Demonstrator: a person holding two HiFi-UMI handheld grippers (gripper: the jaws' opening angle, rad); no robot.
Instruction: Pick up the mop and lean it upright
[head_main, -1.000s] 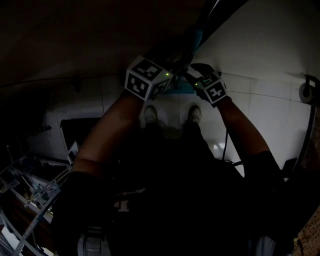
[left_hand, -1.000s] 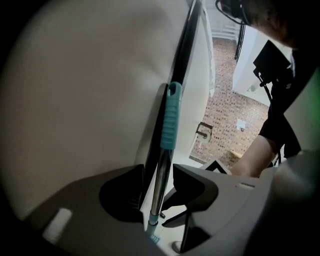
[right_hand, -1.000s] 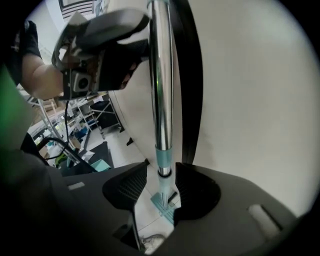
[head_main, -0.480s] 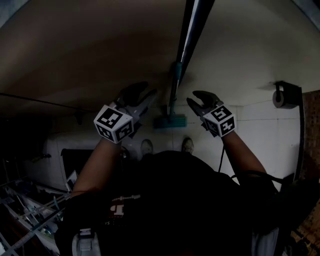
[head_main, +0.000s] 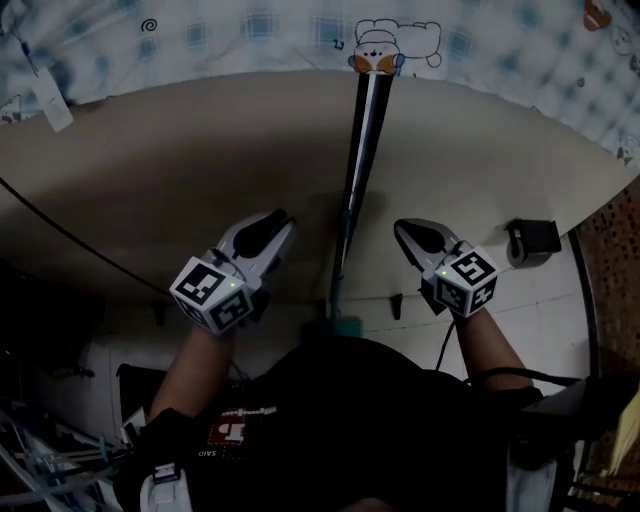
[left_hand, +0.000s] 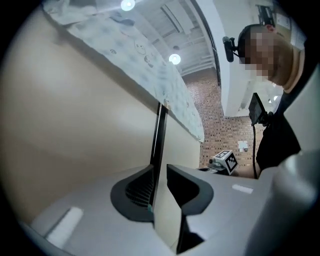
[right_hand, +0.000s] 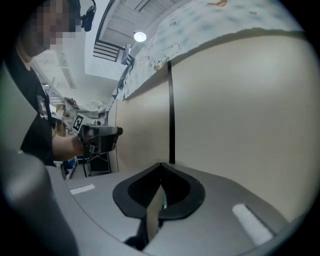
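The mop (head_main: 360, 160) stands upright, its dark handle leaning against the beige wall (head_main: 180, 170) and its teal head (head_main: 338, 326) low behind my body. My left gripper (head_main: 272, 225) is to the left of the handle, not touching it. Its jaws are closing with a gap and nothing between them; the left gripper view shows the handle (left_hand: 159, 135) beyond the left gripper (left_hand: 159, 167). My right gripper (head_main: 408, 232) is to the right of the handle, shut on nothing. From the right gripper (right_hand: 161, 165) the handle (right_hand: 171, 110) runs up the wall.
A patterned blue-and-white cloth (head_main: 250, 30) hangs along the top of the wall. A black fitting (head_main: 530, 238) is mounted at the right, near brick-patterned flooring (head_main: 610, 230). A dark cable (head_main: 60, 235) crosses the wall at left. A metal rack (head_main: 40, 470) sits at the lower left.
Both grippers came off the mop handle and moved apart to either side. The right jaws closed and the left jaws narrowed. The head view tilted up the wall.
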